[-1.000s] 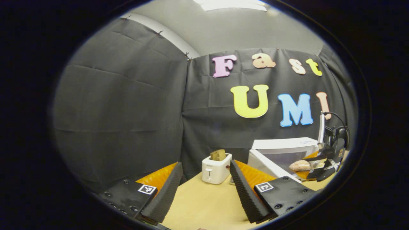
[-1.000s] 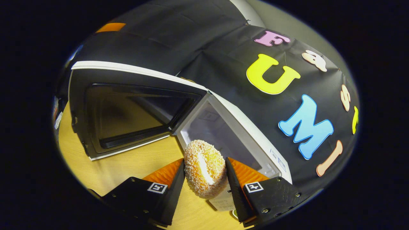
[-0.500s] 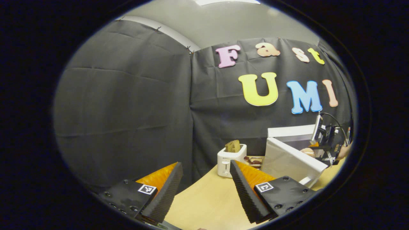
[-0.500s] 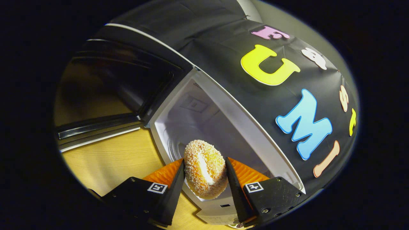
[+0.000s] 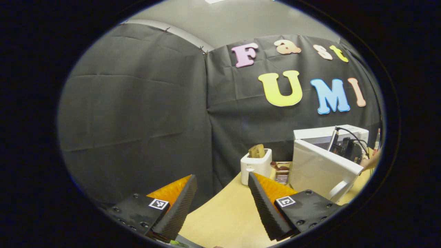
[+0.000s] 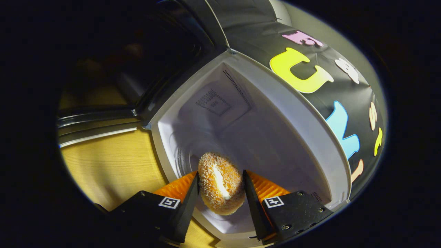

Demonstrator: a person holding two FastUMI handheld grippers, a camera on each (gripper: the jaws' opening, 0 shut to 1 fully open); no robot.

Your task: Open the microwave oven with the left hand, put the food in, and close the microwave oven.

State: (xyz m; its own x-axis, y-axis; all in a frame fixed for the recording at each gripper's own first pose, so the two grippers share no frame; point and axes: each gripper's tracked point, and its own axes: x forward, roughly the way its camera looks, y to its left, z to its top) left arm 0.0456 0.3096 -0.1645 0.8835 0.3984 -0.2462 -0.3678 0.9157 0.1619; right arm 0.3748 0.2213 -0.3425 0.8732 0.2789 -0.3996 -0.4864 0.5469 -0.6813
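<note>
In the right gripper view my right gripper [image 6: 220, 186] is shut on a round crumb-coated bun [image 6: 221, 183], held at the mouth of the white microwave [image 6: 296, 113], whose cavity lies open ahead. Its dark-windowed door [image 6: 103, 117] hangs open at the left. In the left gripper view my left gripper [image 5: 220, 203] stands open over the wooden table [image 5: 224, 217], with nothing between its fingers. Farther off at the right stands the microwave [image 5: 341, 132] with its white door [image 5: 320, 170] swung out. The other gripper [image 5: 348, 148] reaches in behind that door.
A white toaster [image 5: 255, 165] with a slice of bread in it stands at the back of the table. A small rack [image 5: 282, 170] with something brown sits between the toaster and the microwave door. Black cloth walls close the booth behind and to the left.
My right gripper has carried the bun forward, from in front of the microwave to its opening. My left gripper has drawn back and turned, so the microwave sits farther right and smaller.
</note>
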